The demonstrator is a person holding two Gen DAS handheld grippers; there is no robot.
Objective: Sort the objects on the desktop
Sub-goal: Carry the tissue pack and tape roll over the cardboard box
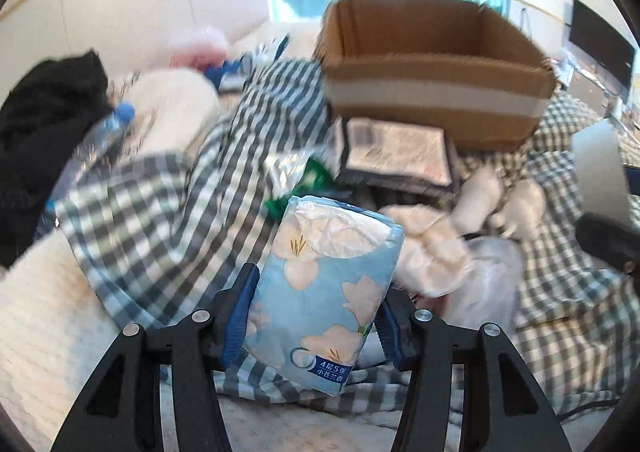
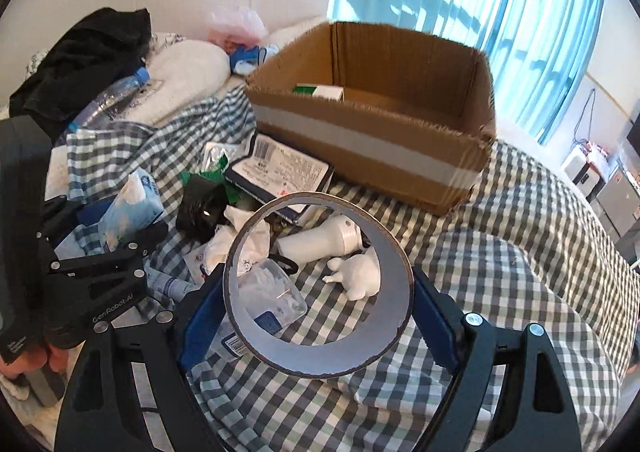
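Our left gripper (image 1: 316, 316) clamps the tissue pack (image 1: 326, 292); the right gripper (image 2: 318, 316) grips a tape roll (image 2: 320, 288). We carry both over the box (image 2: 384, 120) rim, then release.

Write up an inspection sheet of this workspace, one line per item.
Surface: checked blanket, rumpled, over a bed.
Job's things: cardboard box open, a small green-and-white carton inside; tissue pack; tape roll.
Clutter: white bottle, white figurine, barcode-labelled flat package, black clothing, plastic water bottle.
Grippers: left gripper shut on the tissue pack; right gripper shut on the tape roll.
Cables: one hangs on the far right wall.
Surroundings: blue curtains, white wall.
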